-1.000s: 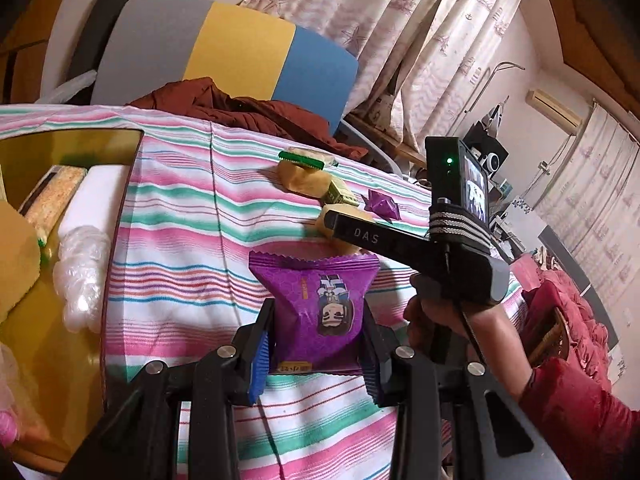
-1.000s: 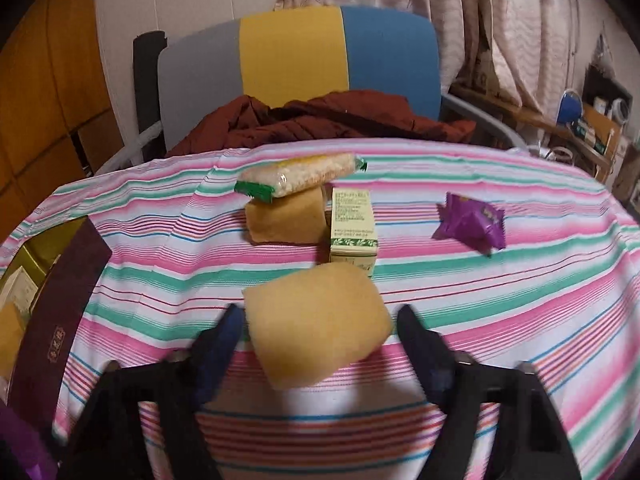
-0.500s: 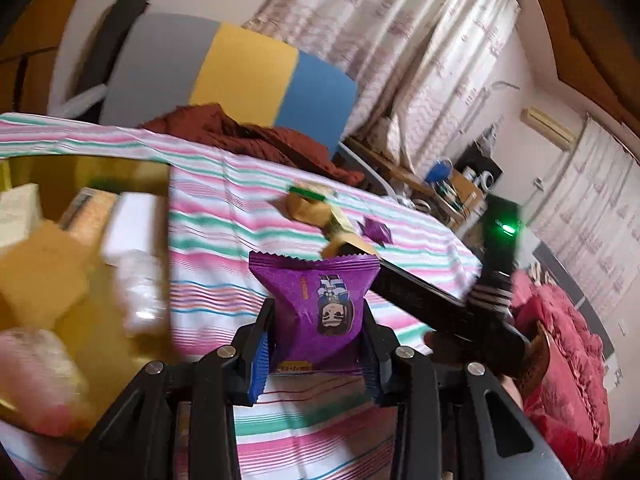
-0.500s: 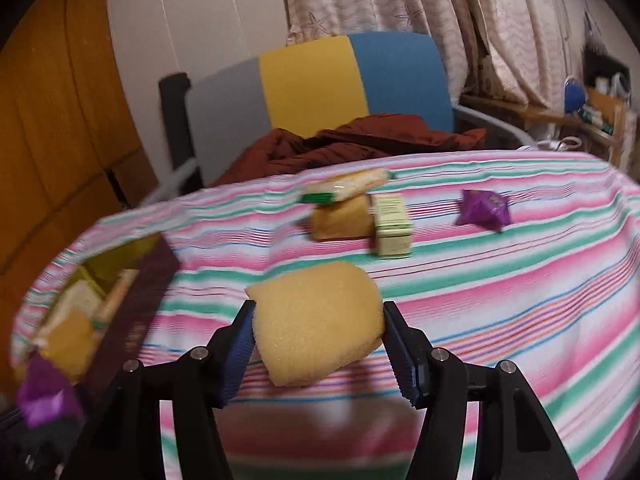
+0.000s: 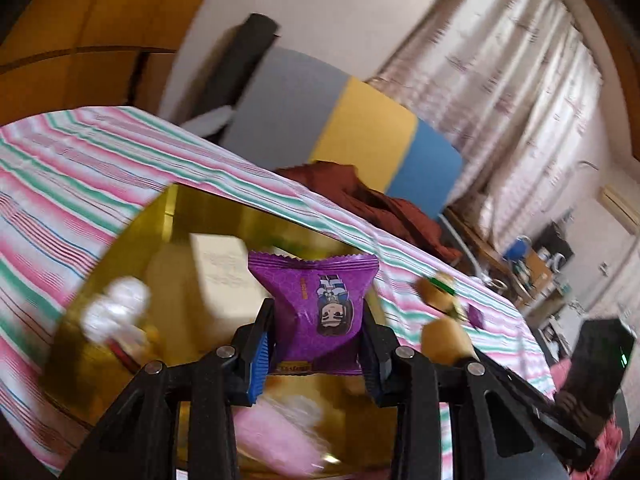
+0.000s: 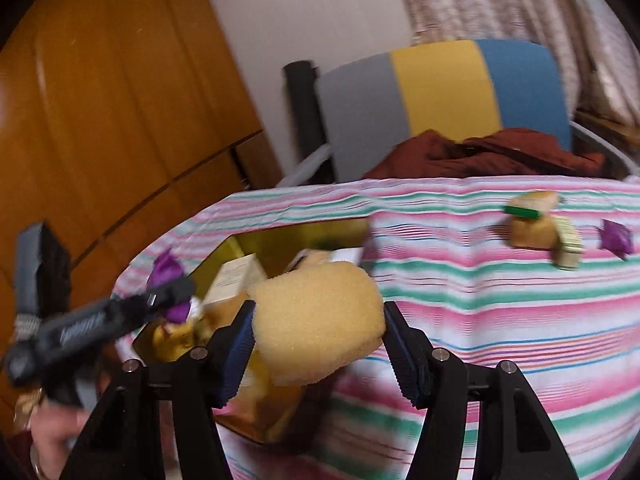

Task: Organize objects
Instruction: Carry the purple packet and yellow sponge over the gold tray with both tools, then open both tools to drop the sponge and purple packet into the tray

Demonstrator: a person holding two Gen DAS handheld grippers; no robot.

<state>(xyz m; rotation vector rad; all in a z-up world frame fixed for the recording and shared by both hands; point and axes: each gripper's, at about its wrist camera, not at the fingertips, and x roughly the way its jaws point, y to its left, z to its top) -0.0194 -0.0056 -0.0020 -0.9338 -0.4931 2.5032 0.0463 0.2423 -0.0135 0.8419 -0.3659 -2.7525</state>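
My left gripper (image 5: 316, 320) is shut on a purple snack packet (image 5: 316, 312) and holds it upright over the open gold box (image 5: 120, 248). My right gripper (image 6: 318, 332) is shut on a yellow sponge-like cake (image 6: 316, 320), its pads pressing both sides, just right of the gold box (image 6: 280, 236). The right wrist view also shows the left gripper (image 6: 168, 296) with its purple packet (image 6: 166, 268) above the box's left part. The box holds several blurred wrapped items.
On the striped cloth (image 6: 480, 288), far right, lie a packet with a green end (image 6: 532, 202), a yellow piece (image 6: 532, 232), a small pale box (image 6: 568, 244) and another purple packet (image 6: 616, 238). Behind the table stands a grey-yellow-blue chair (image 6: 440, 88) with brown cloth (image 6: 500, 156).
Both grippers swung left from the snack pile to the gold box, carrying their loads. The right jaws, wide around the yellow cake a second ago, have pressed onto it.
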